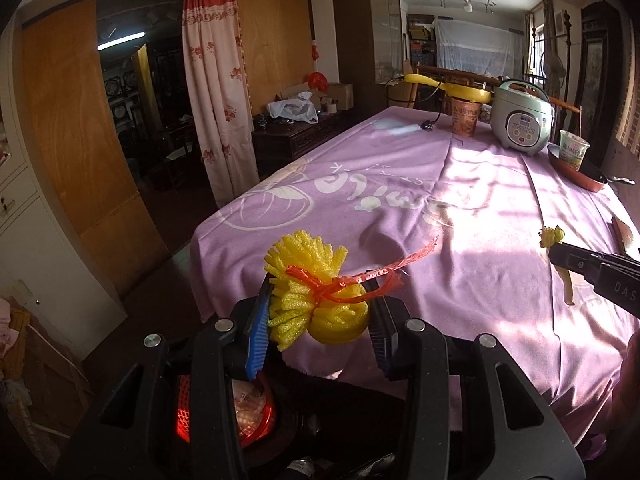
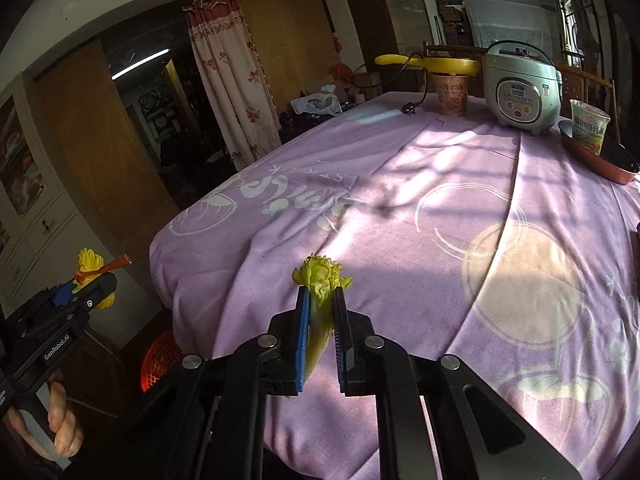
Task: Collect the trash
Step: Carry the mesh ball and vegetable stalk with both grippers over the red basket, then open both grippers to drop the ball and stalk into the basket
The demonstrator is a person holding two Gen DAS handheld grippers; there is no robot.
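Observation:
My left gripper (image 1: 318,300) is shut on a yellow foam fruit net (image 1: 316,304) tied with a red mesh strip (image 1: 384,270), held over the table's near left corner. In the right wrist view the same left gripper (image 2: 86,288) shows at the left edge with the yellow foam net (image 2: 90,264) in it, a hand below. My right gripper (image 2: 320,300) is shut on a pale green cabbage leaf (image 2: 320,284), lifted above the purple tablecloth (image 2: 440,208). From the left wrist view, the right gripper (image 1: 558,252) enters at the right edge with the cabbage leaf (image 1: 552,236).
A red basket (image 1: 256,412) sits on the floor below the table corner. At the far end stand a rice cooker (image 2: 520,92), a noodle cup (image 2: 450,92) under a yellow ladle, and a second cup (image 2: 590,124) in a red pan (image 2: 600,164). A cabinet and a curtain stand on the left.

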